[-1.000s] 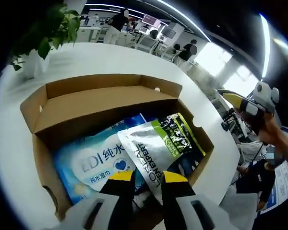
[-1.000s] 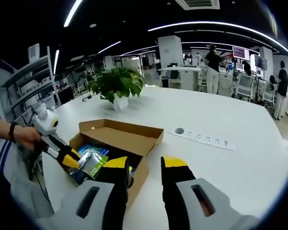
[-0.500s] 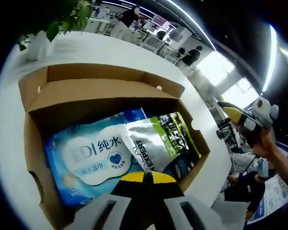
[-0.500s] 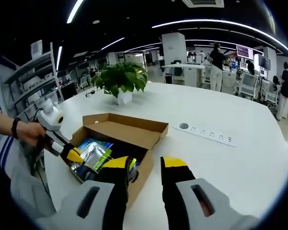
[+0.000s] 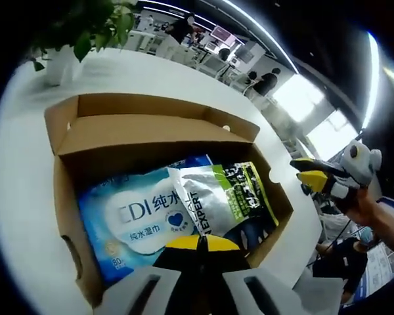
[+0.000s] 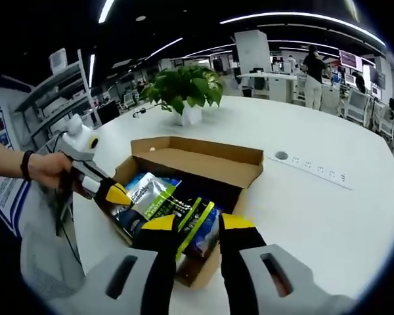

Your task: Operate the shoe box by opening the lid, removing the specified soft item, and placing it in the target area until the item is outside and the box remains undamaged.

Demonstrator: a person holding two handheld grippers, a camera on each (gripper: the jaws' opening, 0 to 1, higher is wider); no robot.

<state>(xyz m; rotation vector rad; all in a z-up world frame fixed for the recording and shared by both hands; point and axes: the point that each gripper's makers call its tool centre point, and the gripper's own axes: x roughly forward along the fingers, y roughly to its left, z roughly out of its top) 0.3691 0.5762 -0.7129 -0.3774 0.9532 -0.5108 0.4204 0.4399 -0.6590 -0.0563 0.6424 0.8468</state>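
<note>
In the left gripper view we look down into the open brown cardboard shoe box (image 5: 151,141), which fills the middle of the frame with its lid flap folded back toward the upper left. Inside it lie a blue and white soft pack of wet wipes (image 5: 134,220) at lower left and, overlapping its right edge, a silver, green and black foil pouch (image 5: 226,200). Our left gripper (image 5: 201,243) rises from the bottom centre with its yellow-tipped jaws pressed together on the lower edge of the foil pouch. At the right edge of that frame our right gripper (image 5: 313,172) is held by a hand (image 5: 374,213) beyond the box's right wall, well apart from the contents. In the right gripper view the box (image 6: 203,161) sits in the centre on the round white table (image 6: 315,216), and our right gripper (image 6: 197,223) at bottom centre has its jaws narrowly apart with nothing between them. At centre left the left gripper (image 6: 115,195) touches the pouch (image 6: 154,197) at the box's near-left edge. A green potted plant in a white pot (image 6: 184,92) stands on the table at upper centre, and a white power strip (image 6: 312,169) lies to the right of the box.
</note>
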